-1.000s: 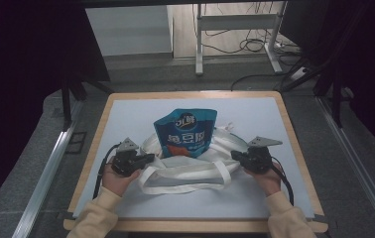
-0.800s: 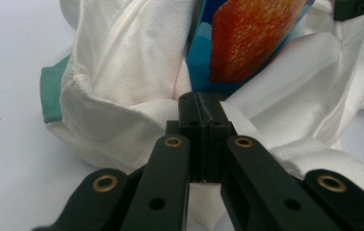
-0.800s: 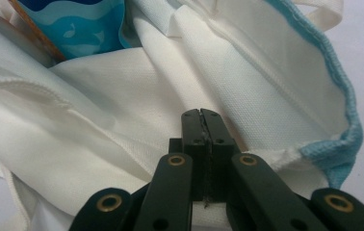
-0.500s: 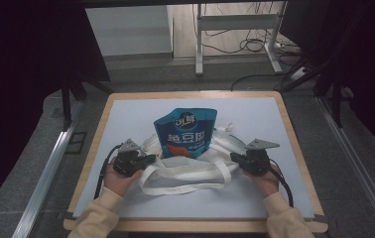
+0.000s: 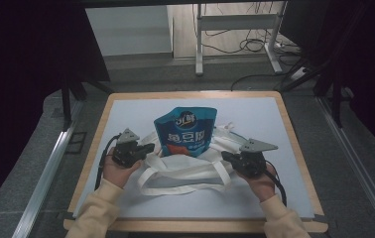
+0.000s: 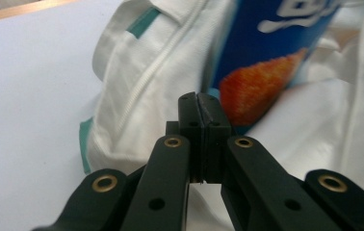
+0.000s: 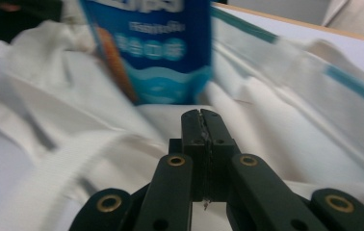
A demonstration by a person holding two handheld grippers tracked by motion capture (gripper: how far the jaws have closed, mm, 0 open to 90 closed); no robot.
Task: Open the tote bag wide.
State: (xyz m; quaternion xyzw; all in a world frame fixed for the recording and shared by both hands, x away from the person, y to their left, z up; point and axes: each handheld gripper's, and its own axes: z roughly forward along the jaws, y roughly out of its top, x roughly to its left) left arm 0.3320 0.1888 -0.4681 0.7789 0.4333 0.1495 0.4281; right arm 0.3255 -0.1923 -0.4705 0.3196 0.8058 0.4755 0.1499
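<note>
White tote bag lies near the front middle of the pale surface, its looped handles toward the person's edge. On either side of it sit the left gripper and the right gripper — each with its fingers pressed together, though whether cloth is pinched between them I cannot tell. Farther back, a blue snack pouch stands upright in the bag's mouth — white fabric around its base.

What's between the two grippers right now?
In the high view, the white tote bag with the blue snack pouch standing in its mouth lies between the left gripper and the right gripper; handles loop toward the person.
</note>
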